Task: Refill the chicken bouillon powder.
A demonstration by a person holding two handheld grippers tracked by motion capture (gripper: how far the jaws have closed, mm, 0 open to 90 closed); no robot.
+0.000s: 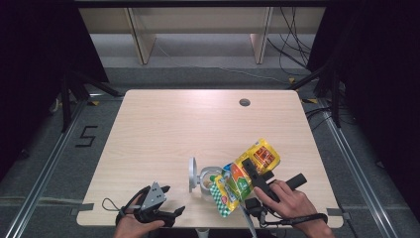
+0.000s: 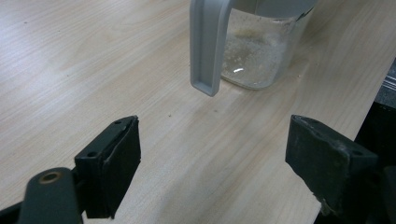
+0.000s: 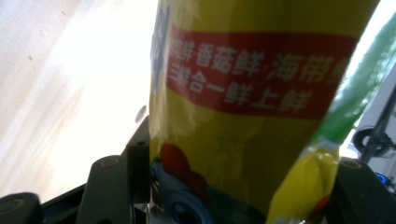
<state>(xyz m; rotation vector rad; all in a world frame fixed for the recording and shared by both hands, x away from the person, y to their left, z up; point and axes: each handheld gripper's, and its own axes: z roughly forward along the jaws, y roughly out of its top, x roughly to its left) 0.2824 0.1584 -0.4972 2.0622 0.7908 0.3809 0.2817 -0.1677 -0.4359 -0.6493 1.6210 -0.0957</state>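
**Yellow bag tipped over the jug**

I take the clear jug (image 1: pixel 210 179) as my landmark; it stands on the table (image 1: pixel 173 129) near the front edge. Nearest to me, left of the jug and hard by the table's front edge, my left gripper (image 1: pixel 171 201) sits in the left hand (image 1: pixel 131 225) with its jaws spread wide and nothing between them. In the left gripper view those jaws frame bare wood, and beyond them I see the jug's grey handle (image 2: pixel 205 46) and some pale granules lying in the bottom of the jug.

Just right of the jug, my right gripper (image 1: pixel 250 166) is clamped on the yellow seasoning bag (image 1: pixel 247 173), held by the right hand (image 1: pixel 289 201). The bag lies tilted, its green-checked end down at the jug's mouth and its yellow end rising away to the right and farther back. In the right gripper view the bag sits squeezed between the two jaws, red band with white lettering upward.

Behind the jug, a grey round lid (image 1: pixel 192 173) stands on edge beside it.
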